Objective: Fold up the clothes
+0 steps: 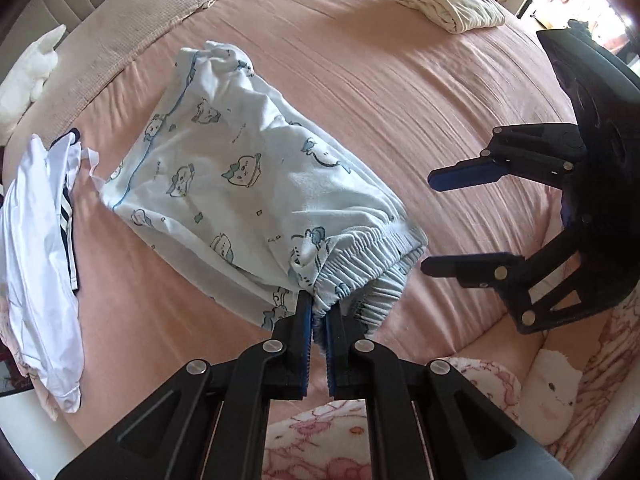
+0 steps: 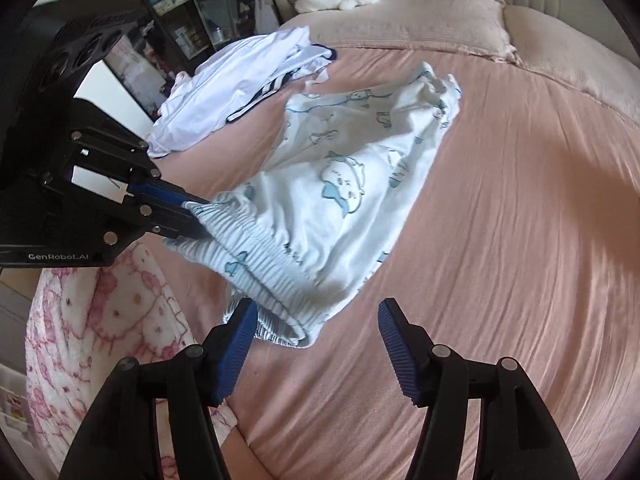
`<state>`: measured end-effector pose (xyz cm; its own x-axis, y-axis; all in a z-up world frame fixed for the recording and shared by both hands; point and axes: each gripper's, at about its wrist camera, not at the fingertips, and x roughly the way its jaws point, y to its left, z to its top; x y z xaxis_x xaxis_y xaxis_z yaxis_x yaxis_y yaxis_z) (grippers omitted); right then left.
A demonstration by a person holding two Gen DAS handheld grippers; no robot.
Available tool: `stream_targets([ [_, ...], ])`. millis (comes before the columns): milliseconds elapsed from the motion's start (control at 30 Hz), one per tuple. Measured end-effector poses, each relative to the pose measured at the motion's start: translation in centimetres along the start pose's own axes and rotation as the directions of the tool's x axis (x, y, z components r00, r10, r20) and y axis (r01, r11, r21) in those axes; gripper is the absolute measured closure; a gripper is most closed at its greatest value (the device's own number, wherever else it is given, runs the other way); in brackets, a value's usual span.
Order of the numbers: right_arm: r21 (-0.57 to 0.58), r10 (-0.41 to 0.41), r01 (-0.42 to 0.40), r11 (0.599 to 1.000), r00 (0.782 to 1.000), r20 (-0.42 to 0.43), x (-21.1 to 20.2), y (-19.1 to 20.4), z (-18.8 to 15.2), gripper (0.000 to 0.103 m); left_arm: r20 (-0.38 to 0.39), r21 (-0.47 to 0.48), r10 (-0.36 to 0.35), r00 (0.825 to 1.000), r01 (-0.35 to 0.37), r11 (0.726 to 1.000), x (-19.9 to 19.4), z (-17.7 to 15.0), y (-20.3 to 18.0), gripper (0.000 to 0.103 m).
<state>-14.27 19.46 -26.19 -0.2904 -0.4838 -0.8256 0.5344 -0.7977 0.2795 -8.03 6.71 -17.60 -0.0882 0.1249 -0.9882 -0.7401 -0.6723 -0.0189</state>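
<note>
Left wrist view showing the left claw (image 1: pixel 318 312) clenching the elastic waistband of the shorts (image 1: pixel 240 184) at 6 o'clock, lifting that corner off the bed (image 1: pixel 460 92). Running long axis from the waistband near 6 up toward the bunched leg hems at 11. Right claw (image 1: pixel 426 224) hanging released at 3 o'clock, both fingers spread, pointing at the free end of the waistband and sitting just beside it.

Right wrist view confirming: jaws wide apart, with the waistband's loose corner (image 2: pixel 276 324) drooping at 11 o'clock, just beside the left finger (image 2: pixel 236 344) and not yet between the two. Being the nearer free claw to that corner, likely needing a short shift leftward to bracket it.

Looking pale blue-white, printed with small cartoon figures, ribbed at the waist, rumpled and only partly flat, lying mid-bed. Lying at 9 o'clock in the left view, a white pile (image 1: pixel 36 248) with dark stripes; resting far at 1 o'clock, a cream bundle (image 1: pixel 452 0), seemingly folded.
</note>
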Motion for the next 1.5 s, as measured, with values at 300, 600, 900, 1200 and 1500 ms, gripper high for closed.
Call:
stream_targets([
  [300,0.008,-0.195,0.196,0.981,0.978,-0.079,4.2,-0.8,-1.3,0.066,-0.057,0.022,0.03,0.998,-0.029,0.999,1.3,-0.7,1.0,0.098],
  [600,0.152,-0.08,0.12,0.981,0.966,-0.246,4.5,-4.2,-4.0,0.078,-0.168,0.01,-0.127,0.978,0.131,0.991,4.5,-1.0,0.8,0.098],
  [900,0.288,0.066,-0.011,0.958,0.981,-0.182,-0.8,-7.8,-2.3,0.059,-0.064,-0.167,-0.379,0.923,0.364,0.916,0.9,-1.5,5.8,0.072],
  [1200,0.277,0.045,-0.022,0.961,0.996,-0.076,-2.5,-11.3,4.4,0.034,-0.166,0.003,-0.081,0.983,0.082,0.997,3.0,-1.4,3.6,0.031],
  [1500,-0.061,-0.041,0.024,0.998,0.956,-0.289,6.2,-3.7,-0.4,0.037,-0.174,0.064,-0.03,0.984,0.042,0.997,4.7,-0.9,2.6,0.031],
])
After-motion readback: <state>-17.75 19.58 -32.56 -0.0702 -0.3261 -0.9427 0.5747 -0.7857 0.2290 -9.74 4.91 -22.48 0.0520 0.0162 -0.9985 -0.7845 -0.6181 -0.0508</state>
